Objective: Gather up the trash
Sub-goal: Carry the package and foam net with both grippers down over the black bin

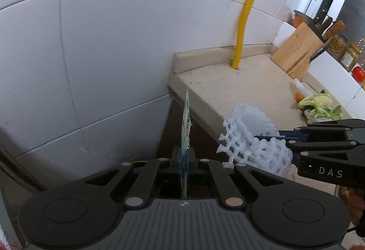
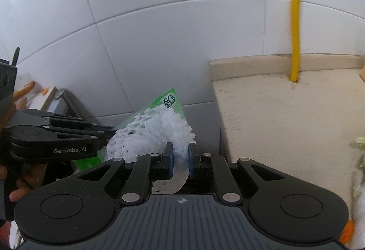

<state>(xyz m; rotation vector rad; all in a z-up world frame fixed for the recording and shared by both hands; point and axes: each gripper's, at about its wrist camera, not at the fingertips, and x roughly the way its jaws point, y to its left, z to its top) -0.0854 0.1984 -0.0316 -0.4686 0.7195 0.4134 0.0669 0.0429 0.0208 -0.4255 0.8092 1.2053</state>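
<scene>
The green wrapper (image 1: 186, 126) stands edge-on between the pads of the left gripper (image 1: 183, 159), whose jaws are closed flat on it. The white foam net (image 2: 157, 133) is pinched in the right gripper (image 2: 181, 159), jaws narrowed onto a fold of it while most of the net bulges out ahead. Both pieces hang in the air just off the end of the counter (image 2: 285, 117), in front of the tiled wall (image 1: 102, 56), and the two grippers are close together, the net nearly against the wrapper.

No bin shows in either view, so the carry probably goes down past the counter's end. To do it well, keep both grips firm and the hands a little apart so the net does not snag the wrapper. Let go only when each piece is over the bin's mouth. The wrapper is thin and slippery; the net is springy and may cling to a pad.

Lettuce scraps (image 1: 320, 105) still lie further along the counter, near a knife block (image 1: 298, 51) and a yellow pipe (image 1: 247, 10).
</scene>
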